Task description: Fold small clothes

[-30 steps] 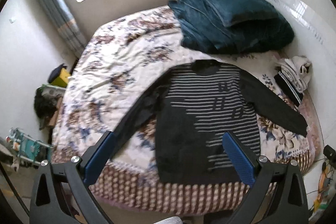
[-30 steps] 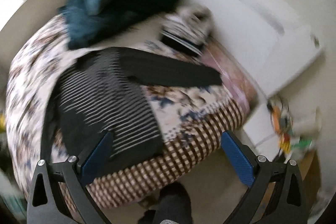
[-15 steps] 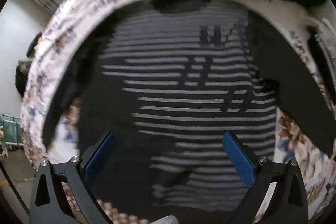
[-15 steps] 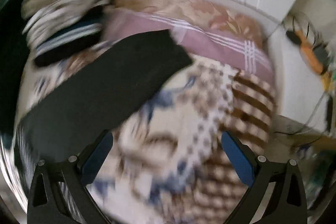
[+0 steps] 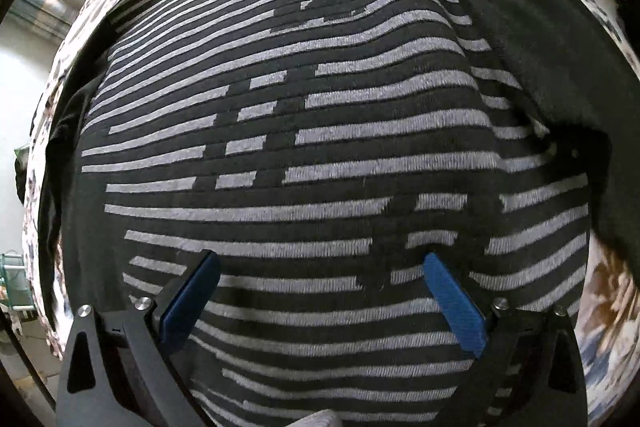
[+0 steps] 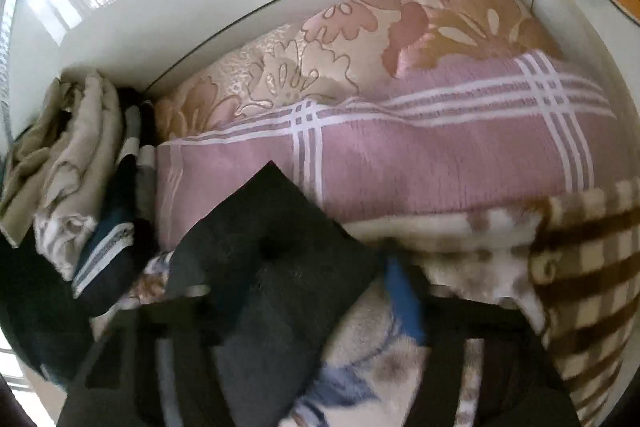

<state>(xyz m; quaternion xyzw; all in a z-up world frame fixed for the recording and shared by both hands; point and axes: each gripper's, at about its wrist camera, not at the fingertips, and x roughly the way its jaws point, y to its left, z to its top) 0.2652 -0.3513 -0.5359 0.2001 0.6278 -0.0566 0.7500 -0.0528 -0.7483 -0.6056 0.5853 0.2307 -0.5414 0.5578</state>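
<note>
Across the bed: a dark sweater [image 5: 320,131] with grey stripes lies flat, front up, so that it can be folded; it fills almost the whole left wrist view.
Collar: at the top of that view, toward the far side of the bed.
Left gripper [image 5: 320,263]: low in the frame, just over the lower stripes, pointing steeply down; the jaws stand wide apart and hold nothing.
Sleeve [image 6: 276,251]: plain black, its cuff end in the middle of the right wrist view, lying on the flowered blanket [image 6: 360,355].
Right gripper [image 6: 296,291]: blurred, at the bottom centre; the jaws are closing and the sleeve lies between them. Whether the pads already press on it I cannot tell.
Reason, as I judge: the right side takes the sleeve end to bring it over the body, while the left stays over the body, perhaps to keep it flat.
Pink blanket [image 6: 440,155]: behind the cuff, against the white wall.
Pile of clothes [image 6: 72,163]: left edge of the right view, probably waiting or done.
</note>
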